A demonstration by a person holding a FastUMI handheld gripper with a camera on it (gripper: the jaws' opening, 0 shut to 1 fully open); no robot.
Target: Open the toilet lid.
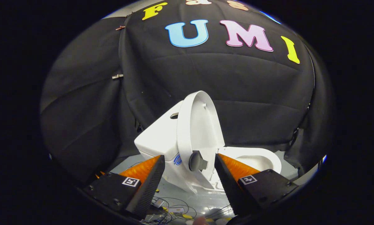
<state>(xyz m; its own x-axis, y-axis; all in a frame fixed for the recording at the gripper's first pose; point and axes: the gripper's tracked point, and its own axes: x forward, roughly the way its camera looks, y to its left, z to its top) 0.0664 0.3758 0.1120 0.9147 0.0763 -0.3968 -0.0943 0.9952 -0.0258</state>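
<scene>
Two fingers of the claw (pixel 189 167) stand well apart, spread wide with nothing held between them; neither finger touches the toilet. Each finger carries a small square marker tag on its upper face.

Landmark: toilet lid (pixel 199 125). Lid is raised, standing close to upright and seen nearly edge-on, leaning back toward the tank (pixel 157 137). It sits just ahead of the claw, lined up with the gap between the fingers. A grey round knob-like fitting (pixel 195 161) is fixed low on the lid's edge, directly between the fingertips and slightly beyond them; whether it touches either finger: no, a gap shows on both sides.

Right of the lid: the bowl and seat rim (pixel 258 157) lie exposed, white, partly behind the right finger. Left of the lid: the tank, white, with a dark round opening or button on its top (pixel 174 115). A blue mark shows on the toilet body below the lid; unreadable.

Below the lid: pale floor (pixel 180 192), with thin cables (pixel 174 204) and a few small flat objects with yellow bits strewn between the finger bases; too small to identify.

Behind the lid: black cloth wall (pixel 236 87), draped in folds, with a metal clip (pixel 117 76) at a seam to the left.
</scene>
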